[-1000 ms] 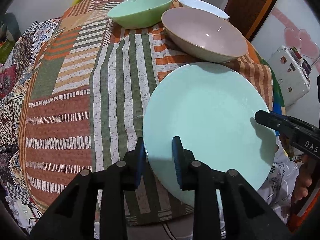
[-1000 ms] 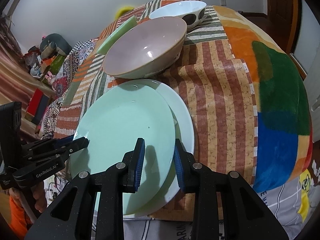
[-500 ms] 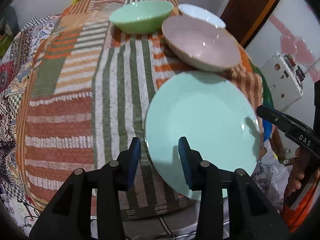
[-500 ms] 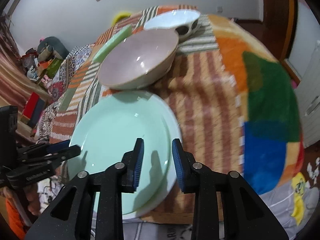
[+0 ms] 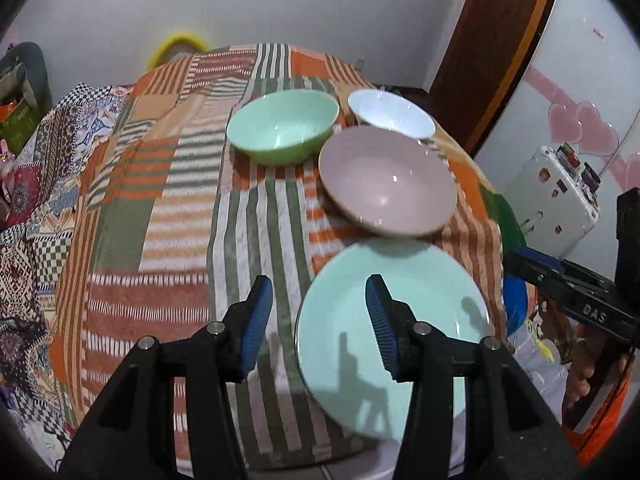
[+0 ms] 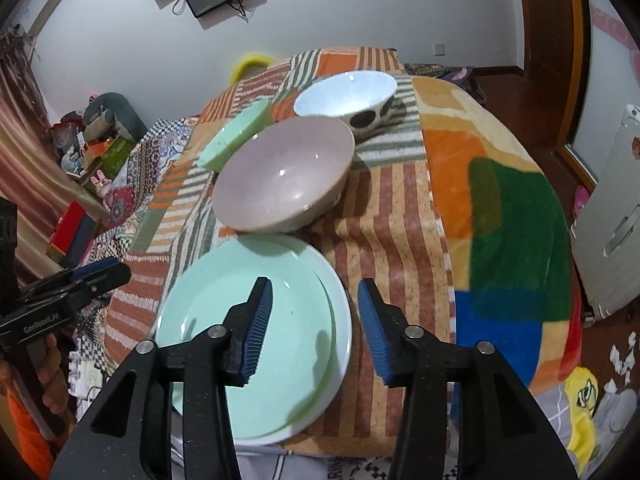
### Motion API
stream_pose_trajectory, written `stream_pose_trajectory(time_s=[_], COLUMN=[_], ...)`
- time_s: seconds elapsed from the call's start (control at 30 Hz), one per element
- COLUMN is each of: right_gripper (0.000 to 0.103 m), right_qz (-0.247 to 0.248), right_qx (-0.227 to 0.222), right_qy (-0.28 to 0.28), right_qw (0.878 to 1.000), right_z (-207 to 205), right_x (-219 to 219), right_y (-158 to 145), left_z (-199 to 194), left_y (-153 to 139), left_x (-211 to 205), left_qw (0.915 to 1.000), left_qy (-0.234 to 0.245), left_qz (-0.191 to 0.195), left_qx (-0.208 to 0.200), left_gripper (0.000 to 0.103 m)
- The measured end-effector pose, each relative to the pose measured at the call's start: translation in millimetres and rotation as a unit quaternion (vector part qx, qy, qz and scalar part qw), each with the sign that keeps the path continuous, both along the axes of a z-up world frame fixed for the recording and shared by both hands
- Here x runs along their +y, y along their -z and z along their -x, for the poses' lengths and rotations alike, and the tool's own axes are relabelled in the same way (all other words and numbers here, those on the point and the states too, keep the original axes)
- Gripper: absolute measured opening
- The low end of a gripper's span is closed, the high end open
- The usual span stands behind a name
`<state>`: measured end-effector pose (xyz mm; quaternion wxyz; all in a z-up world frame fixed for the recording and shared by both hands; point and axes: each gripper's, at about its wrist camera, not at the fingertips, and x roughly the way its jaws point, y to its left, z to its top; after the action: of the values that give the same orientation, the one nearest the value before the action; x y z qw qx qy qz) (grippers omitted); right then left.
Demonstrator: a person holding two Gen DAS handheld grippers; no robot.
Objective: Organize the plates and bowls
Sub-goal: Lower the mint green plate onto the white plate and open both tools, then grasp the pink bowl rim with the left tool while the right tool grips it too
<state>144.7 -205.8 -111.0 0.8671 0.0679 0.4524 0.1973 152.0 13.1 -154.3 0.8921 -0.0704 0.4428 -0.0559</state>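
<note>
Left wrist view shows the left gripper (image 5: 318, 322) with its jaws spread and nothing between the pads; the mint plate (image 5: 394, 332) lies below them, flat on the patchwork cloth (image 5: 160, 216) at the near edge of the table. From the right wrist view, that mint plate (image 6: 248, 336) sits on top of a white plate (image 6: 340, 344), whose rim peeks out along the right side, so the 2 plates are stacked, likely the reason both claws were at its rim. The right gripper (image 6: 316, 328) is likewise spread and empty, hovering over the stack's right edge.

Just behind the stack sits the pink bowl (image 5: 388, 182), with the green bowl (image 5: 282, 130) and the white bowl (image 6: 346, 98) beyond it, all 3 separate and un-nested; judging by that, the bowls are the part of the task left to do.

Compared with 1 second ago: both sets of jaws have just been opening, where then they stood narrow at the mint plate's rim on either side. The plate was offset to the left on the white one; now it sits nearly centred. Both cameras take in more of the table and room, so the grippers have lifted away from the stack.
</note>
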Motion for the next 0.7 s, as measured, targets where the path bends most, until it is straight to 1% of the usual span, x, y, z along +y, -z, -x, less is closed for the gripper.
stream_pose_trajectory(time_s=[0.03, 0.2, 0.23, 0.33, 0.47, 0.7], right_gripper=[0.049, 0.049, 0.051, 0.061, 0.062, 0.062], right_qz=[0.000, -0.001, 0.000, 0.001, 0.007, 0.011], right_qx=[-0.005, -0.024, -0.026, -0.038, -0.046, -0.039], right_qy=[0.002, 0.006, 0.008, 0.017, 0.021, 0.024], right_qw=[1.000, 1.000, 1.000, 0.999, 0.999, 0.999], right_z=[-2, -19, -22, -33, -47, -73], right_x=[0, 2, 2, 2, 5, 13], right_y=[-2, -12, -13, -16, -18, -9], left_z=[-6, -32, -37, -54, -79, -115], left_y=[-1, -1, 0, 4, 12, 25], left_x=[0, -2, -3, -3, -4, -8], left_qw=[1.0000, 0.9999, 0.9999, 1.0000, 1.0000, 0.9999], left_qy=[-0.001, -0.007, -0.007, -0.007, -0.002, 0.007], left_qz=[0.002, -0.002, -0.002, -0.004, -0.008, -0.009], left_qx=[-0.003, -0.010, -0.009, -0.005, 0.003, 0.012], left_gripper=[0.050, 0.052, 0.052, 0.052, 0.052, 0.052])
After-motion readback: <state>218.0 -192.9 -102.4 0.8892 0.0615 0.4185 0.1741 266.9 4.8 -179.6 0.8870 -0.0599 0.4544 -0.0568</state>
